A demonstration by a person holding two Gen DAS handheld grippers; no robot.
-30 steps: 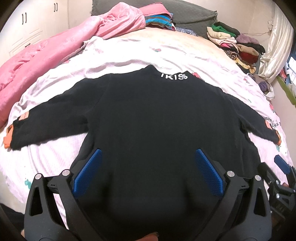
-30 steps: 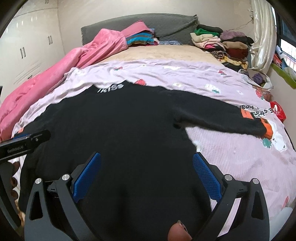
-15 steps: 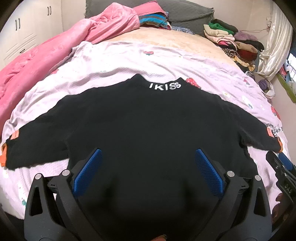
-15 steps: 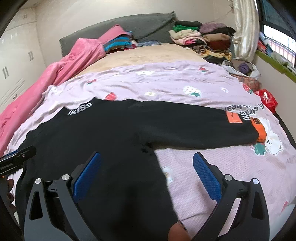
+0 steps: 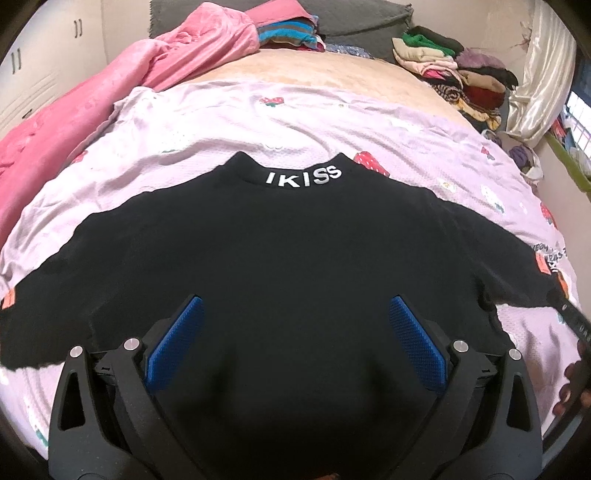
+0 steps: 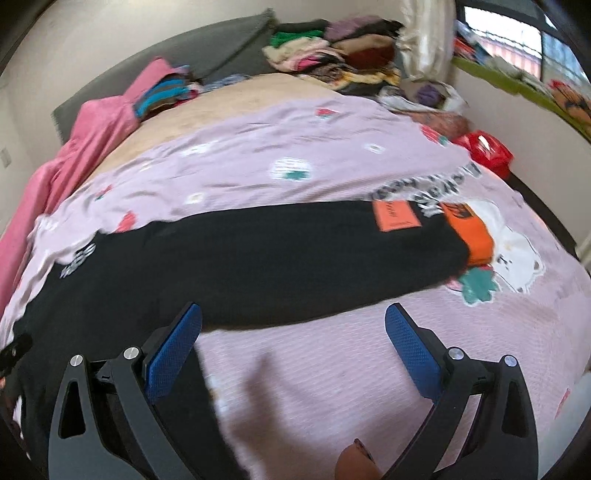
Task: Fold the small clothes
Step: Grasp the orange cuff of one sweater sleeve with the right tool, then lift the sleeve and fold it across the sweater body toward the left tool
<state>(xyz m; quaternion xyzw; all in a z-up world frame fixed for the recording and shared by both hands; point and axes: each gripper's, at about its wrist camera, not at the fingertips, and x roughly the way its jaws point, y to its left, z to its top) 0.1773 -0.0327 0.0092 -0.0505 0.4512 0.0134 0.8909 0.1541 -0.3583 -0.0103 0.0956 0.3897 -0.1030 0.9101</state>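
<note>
A small black sweater [image 5: 295,258] lies flat on the lilac sheet [image 5: 221,122], sleeves spread to both sides, with white "IKISS" lettering [image 5: 303,177] on its collar. My left gripper [image 5: 295,321] hovers open over the sweater's lower body, nothing between its blue pads. In the right wrist view the right sleeve [image 6: 295,254] stretches across, ending in an orange cuff [image 6: 471,232] beside an orange patch [image 6: 395,216]. My right gripper [image 6: 291,321] is open above the sheet just below that sleeve, holding nothing. The other gripper's black tip [image 5: 570,317] shows at the left view's right edge.
A pink blanket [image 5: 110,88] is bunched along the bed's left side. Folded clothes [image 5: 288,31] sit by the grey headboard and a mixed pile [image 5: 461,74] fills the far right corner. A red bag [image 6: 487,151] lies at the bed's right edge, near a curtain [image 6: 424,37].
My right gripper has swung right, off the sweater's body toward its right sleeve and orange cuff. My left gripper has shifted slightly, centring on the sweater's body.
</note>
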